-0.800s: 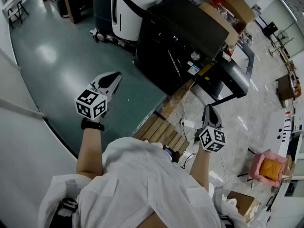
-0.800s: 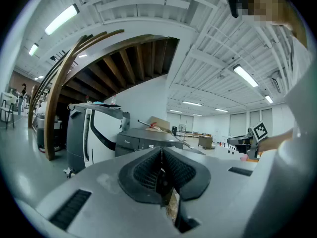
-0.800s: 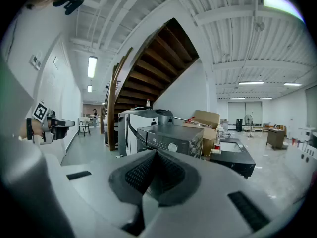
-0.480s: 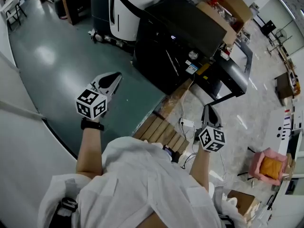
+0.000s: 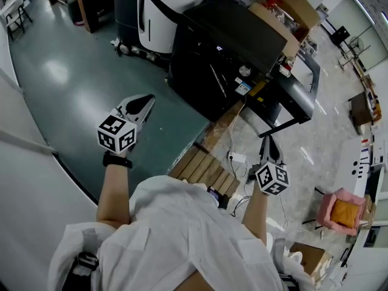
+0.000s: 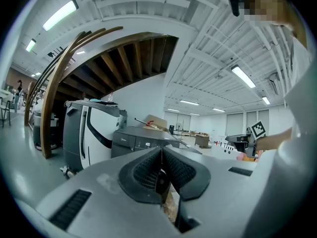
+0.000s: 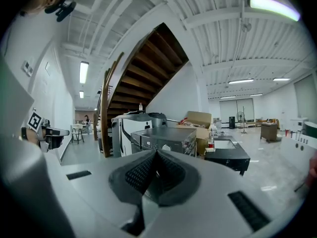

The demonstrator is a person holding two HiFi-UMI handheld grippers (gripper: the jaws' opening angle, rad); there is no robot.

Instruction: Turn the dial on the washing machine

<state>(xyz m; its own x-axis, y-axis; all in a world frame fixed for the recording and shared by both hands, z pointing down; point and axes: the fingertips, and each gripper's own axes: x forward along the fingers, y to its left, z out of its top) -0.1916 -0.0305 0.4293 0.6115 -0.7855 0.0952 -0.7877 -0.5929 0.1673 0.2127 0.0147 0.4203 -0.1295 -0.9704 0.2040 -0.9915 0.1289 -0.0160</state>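
The washing machine (image 5: 233,41) is a dark grey box standing on the floor ahead of me, its round silver dial (image 5: 244,71) on the front panel. My left gripper (image 5: 147,99) hovers over the green floor, well left of the machine, jaws shut and empty. My right gripper (image 5: 266,139) hangs above the marble floor, short of the machine's front, also shut with nothing in it. In the right gripper view the dial (image 7: 166,147) shows just above the closed jaws (image 7: 156,153). The left gripper view has the machine (image 6: 141,143) beyond its closed jaws (image 6: 161,151).
A white and black appliance (image 5: 167,8) stands left of the washing machine, and an open cardboard box (image 5: 291,11) behind it. A low black table (image 5: 300,96) sits to its right. A wooden pallet (image 5: 206,167), a power strip (image 5: 236,157) with cables, and a pink bin (image 5: 342,214) lie near my feet.
The head view has drifted a little, so the washing machine sits slightly higher and further left. Both grippers have kept their pose and stay shut.
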